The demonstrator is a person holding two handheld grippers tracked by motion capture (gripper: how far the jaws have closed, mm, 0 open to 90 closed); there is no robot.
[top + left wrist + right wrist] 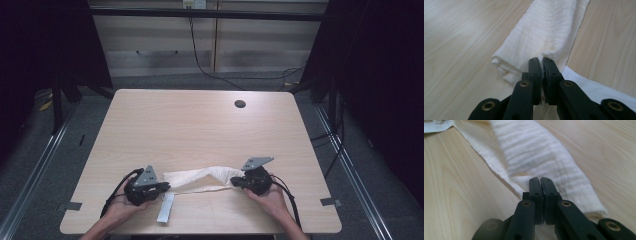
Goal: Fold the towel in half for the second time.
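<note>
One cloth [200, 179] lies on the table [200, 125], white and loosely folded into a long band. It stretches left to right along the near part of the table, between the two grippers. A thin edge of it trails along its near side, and a pale strip [166, 207] lies on the table at the near left end, reaching toward the near edge; whether that strip is part of the cloth cannot be told.

There are two grippers, one in each hand. Each has a grey plate on top and a black cable running back past the wrist.

Around them the table is bare wood, with one round hole [240, 104] at the far right. Two bits of tape [330, 202] sit on the near left and near right corners. Beyond the far edge stands a cabinet [210, 40] with a cable hanging down its front. Nothing stands between the grippers and the cloth.

The left gripper [165, 187] rests at the left end of the cloth. In the left gripper view [541, 60] its jaws are pressed together on the cloth's near corner. The right gripper [234, 182] is at the right end. In the right gripper view [540, 179] its jaws are likewise pinched together on a fold of cloth.
</note>
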